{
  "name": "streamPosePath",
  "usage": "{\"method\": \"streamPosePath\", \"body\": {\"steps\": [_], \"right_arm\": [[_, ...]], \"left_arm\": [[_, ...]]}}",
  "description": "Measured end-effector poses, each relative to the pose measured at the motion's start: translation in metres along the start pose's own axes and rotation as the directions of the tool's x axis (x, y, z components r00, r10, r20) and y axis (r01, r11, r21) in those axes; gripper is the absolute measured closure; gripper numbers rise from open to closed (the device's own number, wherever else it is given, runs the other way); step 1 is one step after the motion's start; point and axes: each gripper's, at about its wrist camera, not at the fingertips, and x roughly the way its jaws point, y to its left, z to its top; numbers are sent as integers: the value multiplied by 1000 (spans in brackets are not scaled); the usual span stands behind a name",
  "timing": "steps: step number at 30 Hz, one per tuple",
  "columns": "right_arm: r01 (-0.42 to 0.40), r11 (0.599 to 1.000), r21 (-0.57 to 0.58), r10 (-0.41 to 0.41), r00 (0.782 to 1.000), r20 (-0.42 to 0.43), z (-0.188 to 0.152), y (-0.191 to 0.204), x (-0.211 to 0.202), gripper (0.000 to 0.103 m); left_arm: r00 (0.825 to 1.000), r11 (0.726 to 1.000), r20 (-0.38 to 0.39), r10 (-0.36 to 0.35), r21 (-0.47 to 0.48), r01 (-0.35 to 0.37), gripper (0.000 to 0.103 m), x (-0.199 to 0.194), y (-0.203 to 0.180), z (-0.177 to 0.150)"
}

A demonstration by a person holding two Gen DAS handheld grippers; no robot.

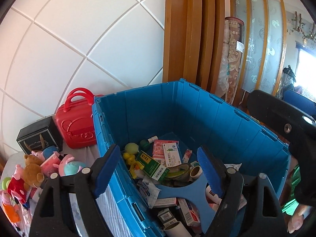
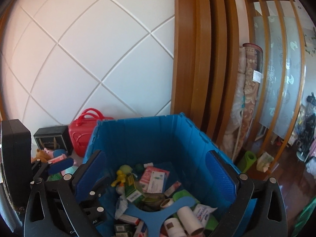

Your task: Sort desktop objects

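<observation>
Right wrist view: the right gripper gapes wide and empty over a blue crate of medicine boxes, the left gripper likewise spread, holding nothing.

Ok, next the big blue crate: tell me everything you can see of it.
The blue crate is a deep, ribbed, hard-plastic bin with hinge lugs along its rim and no lid over the top. It stands upright on the cloth-covered surface beside the red case, near the white wall. Its bottom is heaped with small boxes, tubes and toys. Both open grippers hover above it, not touching.
</observation>
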Motion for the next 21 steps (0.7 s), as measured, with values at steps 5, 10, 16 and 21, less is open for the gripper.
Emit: {"method": "streamPosePath", "body": {"steps": [5, 10, 16, 21], "right_arm": [[9, 1000, 2, -9, 1000, -7, -2, -1, -2, 1], [23, 1000, 2, -23, 999, -24, -6, -1, -5, 0], [42, 999, 19, -41, 998, -49, -23, -1, -21, 0], [39, 998, 53, -37, 999, -40, -39, 1, -44, 0]], "left_arm": [[1000, 1000, 17, 17, 14, -17, 23, -6, -3, 0], [999, 999, 29, 44, 21, -44, 23, -13, -2, -4], [997, 999, 57, 42, 12, -43, 23, -35, 9, -14], [989, 999, 144, 38, 0, -39, 23, -72, 25, -28]]}}
